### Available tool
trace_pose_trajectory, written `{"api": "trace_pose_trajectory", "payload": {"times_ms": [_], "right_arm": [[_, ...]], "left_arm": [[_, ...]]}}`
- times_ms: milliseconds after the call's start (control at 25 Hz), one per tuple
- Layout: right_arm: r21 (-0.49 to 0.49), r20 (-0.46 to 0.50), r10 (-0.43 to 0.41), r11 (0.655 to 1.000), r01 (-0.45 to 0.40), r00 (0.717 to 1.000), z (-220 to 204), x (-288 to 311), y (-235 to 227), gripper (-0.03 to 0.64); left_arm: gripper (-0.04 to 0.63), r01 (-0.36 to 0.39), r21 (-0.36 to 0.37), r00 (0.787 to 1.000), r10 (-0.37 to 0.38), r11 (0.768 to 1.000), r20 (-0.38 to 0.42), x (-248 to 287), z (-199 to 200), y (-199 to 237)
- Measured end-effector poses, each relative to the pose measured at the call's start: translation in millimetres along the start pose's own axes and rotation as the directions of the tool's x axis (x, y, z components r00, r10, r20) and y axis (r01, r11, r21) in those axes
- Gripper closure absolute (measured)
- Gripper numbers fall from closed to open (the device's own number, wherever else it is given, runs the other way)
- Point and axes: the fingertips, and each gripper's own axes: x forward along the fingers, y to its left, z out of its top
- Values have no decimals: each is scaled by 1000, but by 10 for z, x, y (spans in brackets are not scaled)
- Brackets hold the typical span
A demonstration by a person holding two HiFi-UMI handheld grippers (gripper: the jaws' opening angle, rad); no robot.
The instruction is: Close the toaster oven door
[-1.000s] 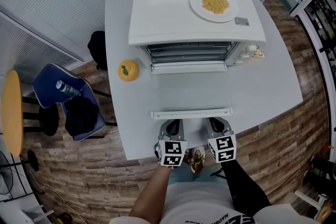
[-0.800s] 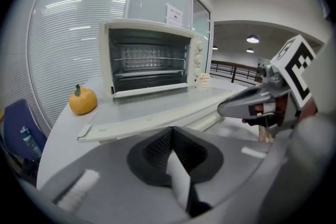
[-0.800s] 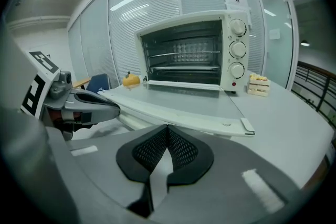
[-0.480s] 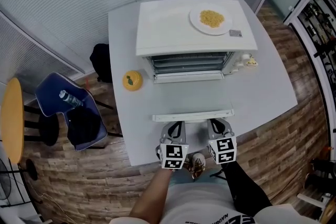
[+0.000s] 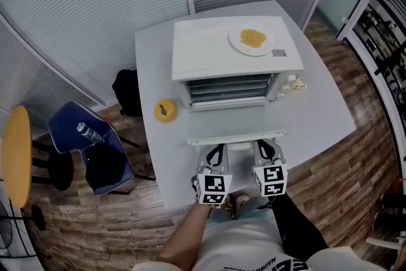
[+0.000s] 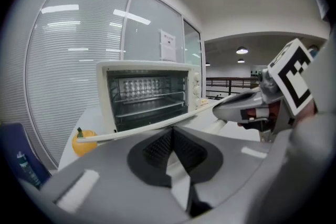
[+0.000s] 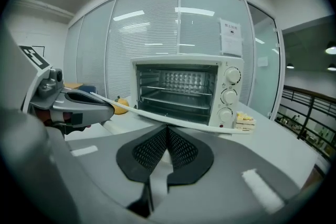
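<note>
Two sets of fingers (image 6: 157,150) pressed together: left gripper (image 5: 214,149), right gripper (image 5: 264,146) | toaster oven door (image 5: 236,136) lying open

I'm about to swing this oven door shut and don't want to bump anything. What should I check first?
1. Door free to swing, nothing lying on it: ok.
2. Nothing sticking out of the toaster oven opening, only racks inside: ok.
3. Left gripper and right gripper at the door handle: ok, both at its front edge, jaws together and empty.
4. Grippers touching or under the handle: cannot tell.
5. Plate on the oven top set back from the front edge: ok.
6. Orange clear of the door: ok, it sits off to the side on the table.
</note>
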Motion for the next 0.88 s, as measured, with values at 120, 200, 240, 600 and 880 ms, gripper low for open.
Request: {"api": "trace_pose_trajectory", "payload": {"times_ms": [120, 200, 240, 600, 880], "right_arm": [[-7, 45, -9, 1000, 9, 999, 198, 8, -23, 615], [2, 69, -10, 1000, 10, 998, 303, 21, -51, 615], [11, 82, -11, 1000, 10, 997, 352, 30, -69, 615], [-36, 175, -9, 999, 15, 985, 846, 148, -168, 615], [-44, 199, 11, 999, -2, 980, 1226, 332, -260, 615]], "left_arm": [[541, -29, 32, 1000, 29, 999, 8, -4, 147, 73], [541, -38, 57, 999, 37, 998, 22, 14, 280, 89], [541, -40, 72, 999, 38, 997, 27, 28, 340, 92], [540, -104, 144, 993, 94, 984, 72, 181, 817, 252], [541, -133, 141, 989, 123, 981, 80, 372, 1186, 467]]}}
